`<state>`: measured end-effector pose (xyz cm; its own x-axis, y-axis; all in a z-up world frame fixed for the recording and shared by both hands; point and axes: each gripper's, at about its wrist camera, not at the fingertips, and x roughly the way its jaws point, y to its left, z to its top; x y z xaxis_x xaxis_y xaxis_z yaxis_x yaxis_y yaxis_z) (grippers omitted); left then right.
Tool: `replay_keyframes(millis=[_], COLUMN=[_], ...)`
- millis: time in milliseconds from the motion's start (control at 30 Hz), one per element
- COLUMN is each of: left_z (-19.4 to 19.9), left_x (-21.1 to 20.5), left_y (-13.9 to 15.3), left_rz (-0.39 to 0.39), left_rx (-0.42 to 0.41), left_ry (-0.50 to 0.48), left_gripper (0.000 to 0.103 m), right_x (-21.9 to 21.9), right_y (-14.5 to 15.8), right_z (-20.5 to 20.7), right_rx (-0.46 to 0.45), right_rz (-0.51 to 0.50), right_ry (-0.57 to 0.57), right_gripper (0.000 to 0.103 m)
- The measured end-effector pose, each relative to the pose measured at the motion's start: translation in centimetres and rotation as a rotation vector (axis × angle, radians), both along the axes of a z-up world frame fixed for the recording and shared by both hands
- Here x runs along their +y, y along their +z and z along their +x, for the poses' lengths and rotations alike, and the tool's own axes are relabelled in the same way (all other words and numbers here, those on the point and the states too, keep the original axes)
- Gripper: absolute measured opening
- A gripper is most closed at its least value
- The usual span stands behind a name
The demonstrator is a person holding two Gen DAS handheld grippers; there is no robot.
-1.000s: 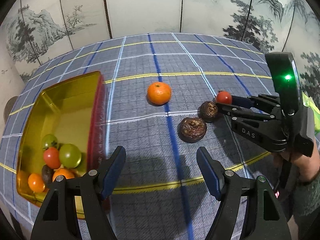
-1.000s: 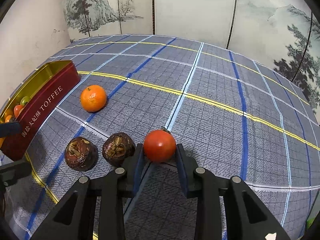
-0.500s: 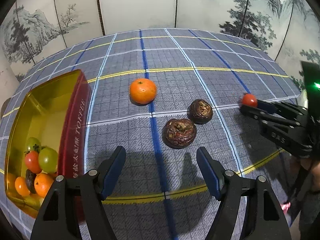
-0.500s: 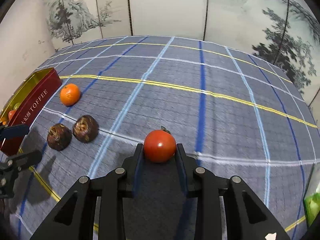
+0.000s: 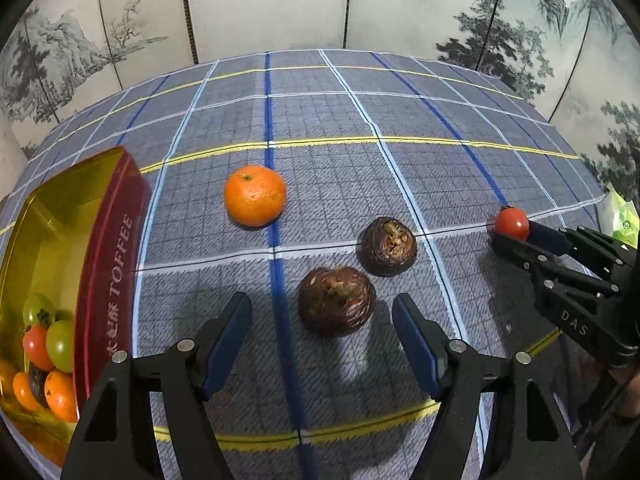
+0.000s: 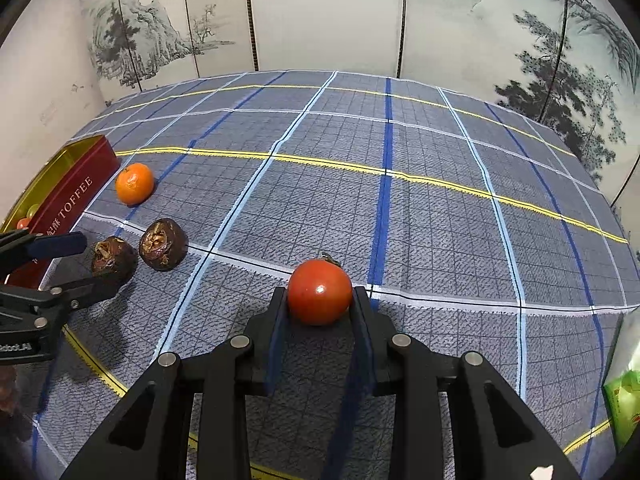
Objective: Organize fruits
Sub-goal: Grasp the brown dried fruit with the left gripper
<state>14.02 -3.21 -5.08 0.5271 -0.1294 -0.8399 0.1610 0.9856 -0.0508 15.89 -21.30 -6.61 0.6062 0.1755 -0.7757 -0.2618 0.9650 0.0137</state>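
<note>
Red tin (image 5: 105, 280) half out of frame

Tin (image 5: 108, 264) cut off at left edge; inside fruits (image 5: 48, 344) partly hidden

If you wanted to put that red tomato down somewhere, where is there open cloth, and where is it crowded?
Open cloth lies beyond the red tomato held in the right tongs, across the yellow stripe toward the painted screen. Crowded: left, where the mandarin, two dark fruits and toffee tin sit close together.
</note>
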Motion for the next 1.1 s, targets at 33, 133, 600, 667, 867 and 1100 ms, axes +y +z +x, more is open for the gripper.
replay_keyframes(millis=[33, 133, 600, 667, 867, 1100], left_z=[0.1, 0.2, 0.0, -0.2, -1.0, -2.0], left_x=[-0.1, -0.3, 1.9, 2.4, 3.9, 5.5], left_y=[0.0, -0.2, -0.4, -0.2, 0.8, 2.3], left_rz=[0.0, 0.007, -0.042, -0.045, -0.054, -0.067], left_rx=[-0.002, -0.002, 0.036, 0.035, 0.023, 0.001], left_ry=[-0.002, -0.005, 0.053, 0.064, 0.09, 0.107], left_gripper=[0.071, 0.061, 0.042, 0.042, 0.042, 0.042], right_x=[0.0, 0.1, 0.1, 0.2, 0.2, 0.3], right_y=[0.0, 0.0, 0.0, -0.1, -0.1, -0.1], right_z=[0.0, 0.0, 0.0, -0.1, -0.1, -0.1], right_rx=[0.0, 0.0, 0.0, 0.0, -0.001, -0.002], right_rz=[0.001, 0.003, 0.0, -0.001, -0.006, -0.009], right_ry=[0.0, 0.001, 0.002, 0.002, 0.003, 0.002], right_gripper=[0.03, 0.03, 0.03, 0.03, 0.03, 0.03])
